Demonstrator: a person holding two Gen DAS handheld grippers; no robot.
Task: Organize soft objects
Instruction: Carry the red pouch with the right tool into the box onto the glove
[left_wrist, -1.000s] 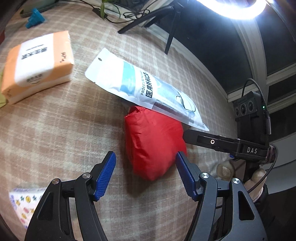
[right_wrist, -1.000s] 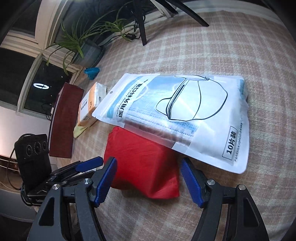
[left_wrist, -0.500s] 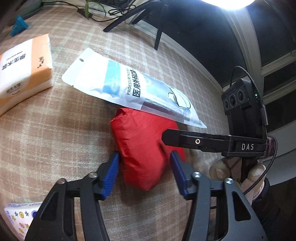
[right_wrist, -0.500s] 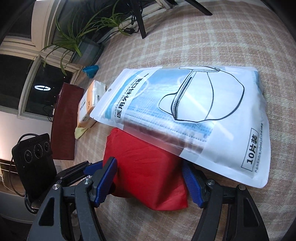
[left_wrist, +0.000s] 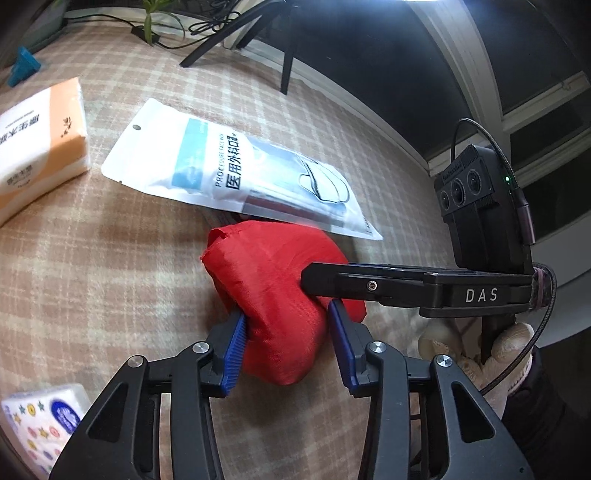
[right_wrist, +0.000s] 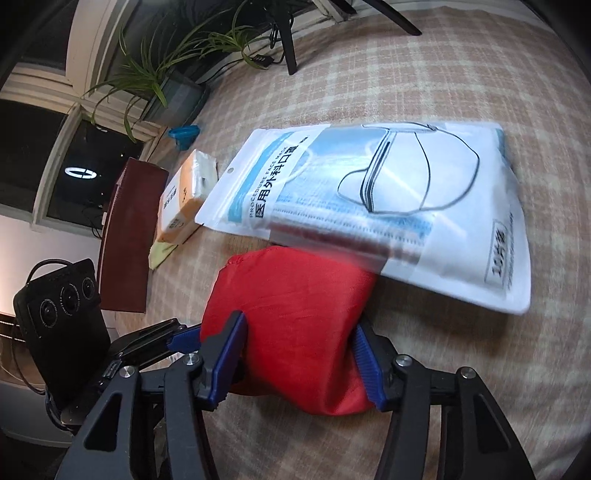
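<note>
Ahead of both tools on the plaid-covered bench (left_wrist: 110, 280), the face-mask pouch (right_wrist: 388, 206) holds blue masks, its edge overlapping the red fabric pouch (left_wrist: 273, 295). The left hand-held gripper (left_wrist: 286, 349) and right hand-held gripper (right_wrist: 301, 360) have just been closing and now pinch that red pouch from opposite sides.

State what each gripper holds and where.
Both have just closed on the red fabric pouch: left gripper and right gripper each pinch its near end.

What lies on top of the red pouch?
The mask pack overlaps the far edge of the red pouch, hiding that edge. Both hand-held grippers, left and right, have just been closing and now squeeze its near end. What is under the pouch stays hidden.
</note>
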